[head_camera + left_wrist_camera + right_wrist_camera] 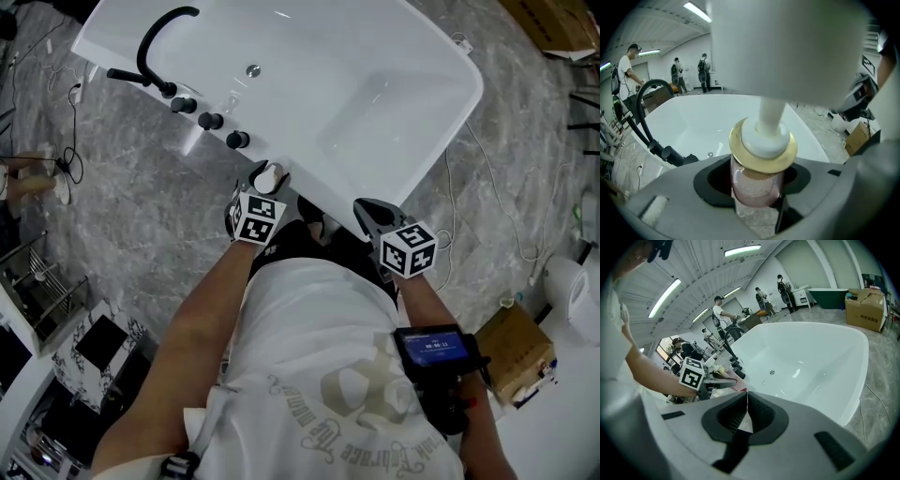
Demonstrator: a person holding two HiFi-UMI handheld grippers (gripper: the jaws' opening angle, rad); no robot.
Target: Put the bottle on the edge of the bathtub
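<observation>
A pump bottle [755,185] with a pink glittery body, gold collar and white pump head sits between the grey fingers [670,201] of my left gripper [263,190], which is shut on it. In the head view the bottle's white top [269,177] shows just at the near rim of the white bathtub [375,103], close to the black knobs. Marble floor shows under the bottle's base; I cannot tell whether it rests on the rim. My right gripper [364,210] hangs to the right by the tub's near edge, with its jaws [746,393] shut on nothing.
A black curved faucet [155,42] and three black knobs [210,120] stand on the tub's left rim. Cables [497,197] lie on the marble floor to the right, with a cardboard box [514,352] nearby. A rack [37,291] stands at the left. People stand far behind the tub.
</observation>
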